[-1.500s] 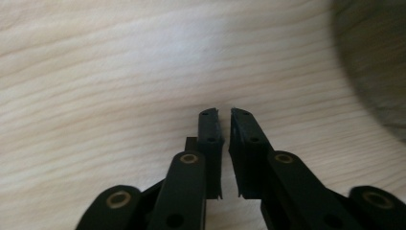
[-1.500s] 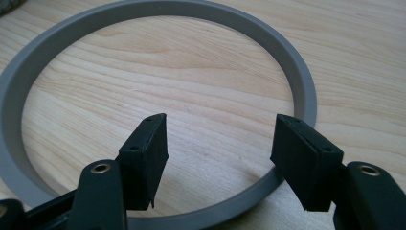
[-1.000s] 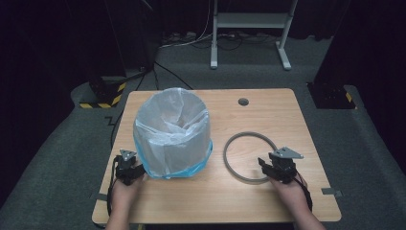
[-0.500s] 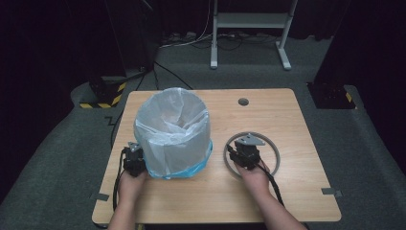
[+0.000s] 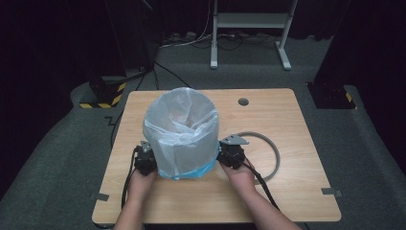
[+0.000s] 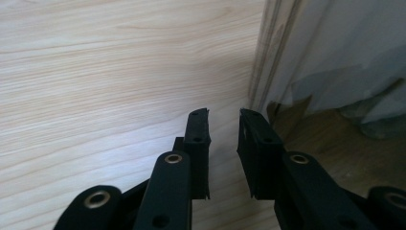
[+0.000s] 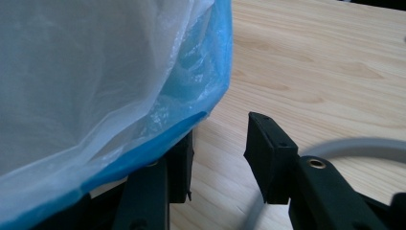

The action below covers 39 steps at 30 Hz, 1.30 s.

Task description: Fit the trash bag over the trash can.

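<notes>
Bin [image 5: 184,136] with its pale bag [image 5: 178,120] stands at the centre of the high view, on the wooden counter [image 5: 287,191], a little left of the counter's middle. The bag folds over the rim and hangs down the outside, ending in a blue hem [image 5: 191,171] near the base.

Your left claw [image 5: 145,162] sits at the lower left of the bin, right against its side. In the left gripper view its jaws have just been closing and stand a narrow gap apart, with bare wood showing between them; the bin wall [image 6: 268,57] rises just past the right-hand jaw, at the upper right of that frame. Nothing is pinched there.

Your right claw [image 5: 231,154] sits at the lower right of the bin, beside the hem. In the right gripper view the jaws are spread and have just been opening a little; the bag [image 7: 95,81] drapes over the left-hand jaw and hides much of it, so you cannot tell for sure whether the film lies inside the gap, though the pads do not look pressed on it.

Behind that claw, toward the right of the high view, the grey ring [image 5: 273,148] lies flat on the counter, and its curve shows at the lower right of the right gripper view.
</notes>
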Motion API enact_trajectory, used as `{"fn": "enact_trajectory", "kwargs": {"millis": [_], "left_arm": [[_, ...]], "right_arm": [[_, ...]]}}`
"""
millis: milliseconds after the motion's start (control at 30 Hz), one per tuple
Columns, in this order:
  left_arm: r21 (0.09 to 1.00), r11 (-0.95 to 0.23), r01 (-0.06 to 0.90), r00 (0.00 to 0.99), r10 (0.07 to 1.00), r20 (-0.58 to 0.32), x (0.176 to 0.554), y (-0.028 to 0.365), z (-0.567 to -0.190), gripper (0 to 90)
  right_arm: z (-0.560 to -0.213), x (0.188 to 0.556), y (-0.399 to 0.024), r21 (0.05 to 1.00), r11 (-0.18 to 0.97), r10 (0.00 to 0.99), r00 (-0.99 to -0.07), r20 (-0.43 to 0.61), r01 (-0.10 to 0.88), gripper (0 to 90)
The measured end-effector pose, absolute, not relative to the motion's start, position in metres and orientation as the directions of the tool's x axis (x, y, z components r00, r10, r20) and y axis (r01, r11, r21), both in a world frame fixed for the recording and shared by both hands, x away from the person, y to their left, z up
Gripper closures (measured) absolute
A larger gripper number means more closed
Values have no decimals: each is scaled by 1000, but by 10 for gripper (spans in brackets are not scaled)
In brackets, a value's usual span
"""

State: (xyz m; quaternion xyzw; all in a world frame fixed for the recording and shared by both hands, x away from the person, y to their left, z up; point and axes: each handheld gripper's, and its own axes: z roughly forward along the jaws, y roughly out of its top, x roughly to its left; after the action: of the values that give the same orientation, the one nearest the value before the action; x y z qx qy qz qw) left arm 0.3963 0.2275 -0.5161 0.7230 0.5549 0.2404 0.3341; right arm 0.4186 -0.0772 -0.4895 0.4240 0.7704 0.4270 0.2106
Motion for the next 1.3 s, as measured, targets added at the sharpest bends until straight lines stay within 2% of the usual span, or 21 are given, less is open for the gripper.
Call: {"fn": "enact_trajectory", "kwargs": {"millis": [233, 333, 500, 600, 700, 767, 1133, 1300], "left_arm": [[748, -233, 622, 331, 943, 18, 398, 197, -515, 712], [718, -255, 647, 323, 945, 45, 399, 196, -517, 599], [717, -192, 670, 247, 968, 28, 391, 213, -519, 531], [731, -157, 664, 204, 979, 25, 382, 230, -522, 442], [740, -141, 658, 204, 979, 5, 372, 244, -525, 373], [751, -129, 647, 197, 980, -2, 366, 248, -527, 340], [743, -128, 657, 193, 981, -1, 359, 248, -528, 232], [739, -138, 659, 203, 979, 2, 358, 249, -528, 224]], "right_arm": [[-486, 414, -107, 839, 265, 864, -503, 11, 475, 619], [-486, 415, -115, 839, 255, 863, -504, 27, 482, 588], [-488, 413, -115, 836, 262, 860, -510, 25, 483, 611], [-489, 412, -114, 840, 260, 859, -512, 24, 477, 626], [-491, 413, -113, 844, 238, 859, -509, 49, 482, 616], [-492, 414, -114, 841, 251, 859, -511, 35, 480, 572], [-498, 407, -148, 796, 282, 884, -468, 2, 536, 481], [-501, 401, -168, 769, 298, 895, -445, -19, 565, 454]]}}
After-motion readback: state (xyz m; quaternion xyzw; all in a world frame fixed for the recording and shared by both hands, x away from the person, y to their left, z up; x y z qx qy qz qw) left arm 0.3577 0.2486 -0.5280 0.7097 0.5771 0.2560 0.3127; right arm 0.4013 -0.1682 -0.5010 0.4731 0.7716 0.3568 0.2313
